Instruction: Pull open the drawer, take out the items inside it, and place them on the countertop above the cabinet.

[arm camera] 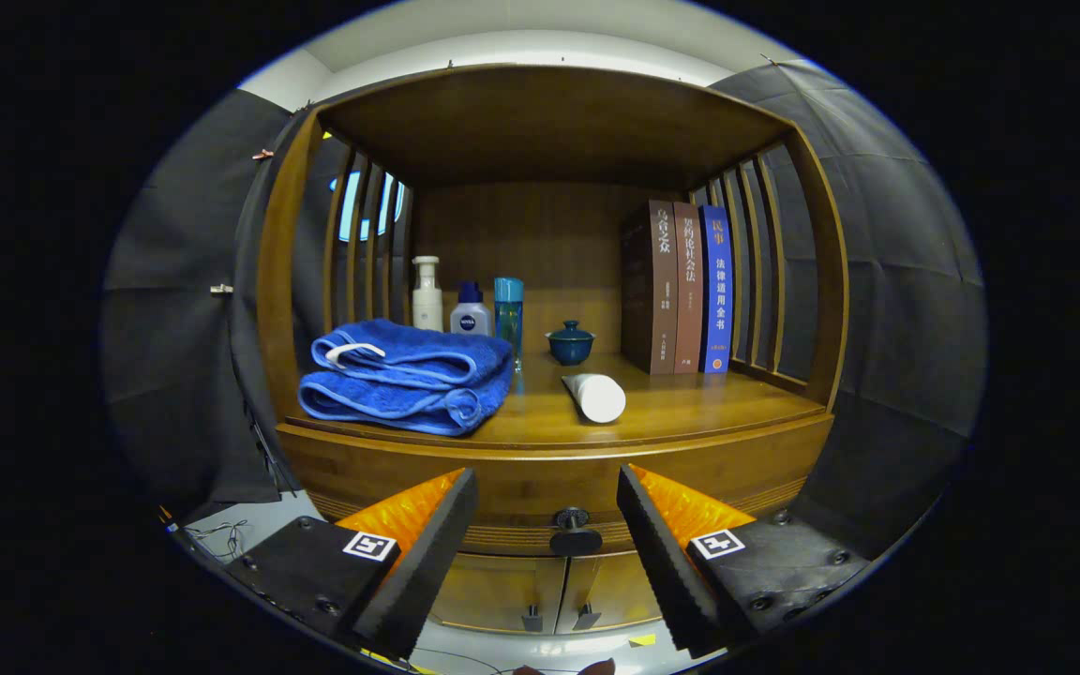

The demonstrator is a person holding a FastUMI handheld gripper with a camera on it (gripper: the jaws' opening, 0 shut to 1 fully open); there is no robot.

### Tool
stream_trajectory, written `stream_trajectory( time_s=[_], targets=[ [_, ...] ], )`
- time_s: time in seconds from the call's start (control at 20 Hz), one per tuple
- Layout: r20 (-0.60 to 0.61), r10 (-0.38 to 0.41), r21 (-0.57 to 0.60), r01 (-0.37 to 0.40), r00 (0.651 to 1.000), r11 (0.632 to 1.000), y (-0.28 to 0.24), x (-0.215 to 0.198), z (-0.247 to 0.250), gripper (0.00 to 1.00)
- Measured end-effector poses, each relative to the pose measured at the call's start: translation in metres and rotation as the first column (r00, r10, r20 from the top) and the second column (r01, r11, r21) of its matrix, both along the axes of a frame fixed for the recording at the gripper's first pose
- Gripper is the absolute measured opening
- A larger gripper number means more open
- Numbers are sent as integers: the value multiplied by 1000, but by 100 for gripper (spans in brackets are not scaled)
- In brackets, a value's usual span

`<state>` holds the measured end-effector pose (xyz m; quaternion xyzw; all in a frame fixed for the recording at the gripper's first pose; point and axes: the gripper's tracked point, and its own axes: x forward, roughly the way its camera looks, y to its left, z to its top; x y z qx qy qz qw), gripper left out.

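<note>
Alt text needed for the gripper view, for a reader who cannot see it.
The open hand-held gripper faces a wooden cabinet, its fingers either side of the closed drawer's knob. On the countertop above sit a folded blue towel, three bottles, a lidded cup, a white tube lying down and three upright books.

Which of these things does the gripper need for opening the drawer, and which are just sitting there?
For the job: drawer, its knob between the open gripper fingers, countertop.

Just sitting: blue towel, three bottles, small lidded cup, white tube, three books.
</note>
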<state>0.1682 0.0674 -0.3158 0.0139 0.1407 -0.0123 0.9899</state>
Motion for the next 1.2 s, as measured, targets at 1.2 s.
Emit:
stream_trajectory(
  time_s=[1.2],
  targets=[
    [101, 79, 38, -84, 992, 996, 15, -117, 217, 98]
  ],
)
